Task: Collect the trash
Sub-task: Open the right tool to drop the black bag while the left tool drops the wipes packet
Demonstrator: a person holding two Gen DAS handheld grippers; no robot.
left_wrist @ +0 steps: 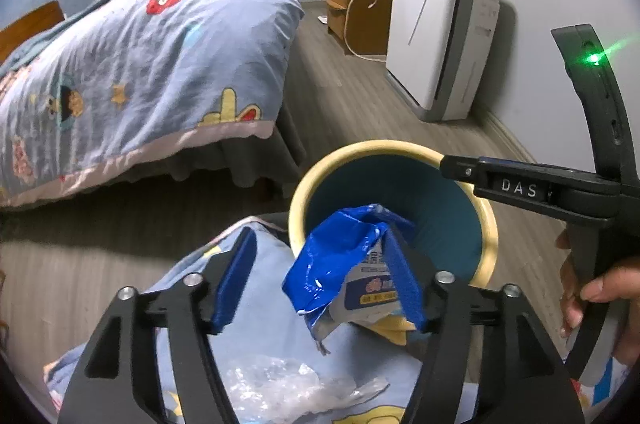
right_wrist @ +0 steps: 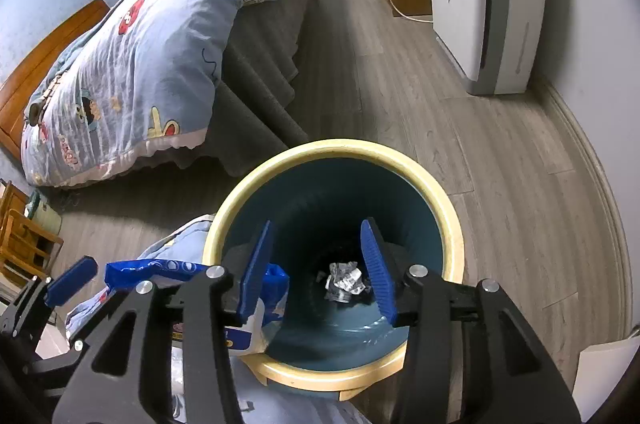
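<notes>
A round bin (left_wrist: 384, 146) with a yellow rim (right_wrist: 332, 146) and teal inside stands on the floor. My left gripper (left_wrist: 320, 284) is open just before the bin. A crumpled blue and white wrapper (left_wrist: 340, 256) sits between its fingers, leaning on the right pad at the bin's rim; the left pad is clear of it. My right gripper (right_wrist: 316, 272) hangs open over the bin's mouth with nothing between its pads. Crumpled paper (right_wrist: 344, 282) lies at the bottom. The wrapper (right_wrist: 160, 270) also shows left of the bin in the right wrist view. Clear plastic film (left_wrist: 288, 380) lies below the left gripper.
Blue cartoon-print bedding (left_wrist: 256, 304) lies under the left gripper. A bed with a matching quilt (left_wrist: 140, 64) fills the left. A white air purifier (left_wrist: 436, 40) and a wooden cabinet (left_wrist: 360, 8) stand by the far wall. A hand (left_wrist: 600, 288) holds the right gripper's handle.
</notes>
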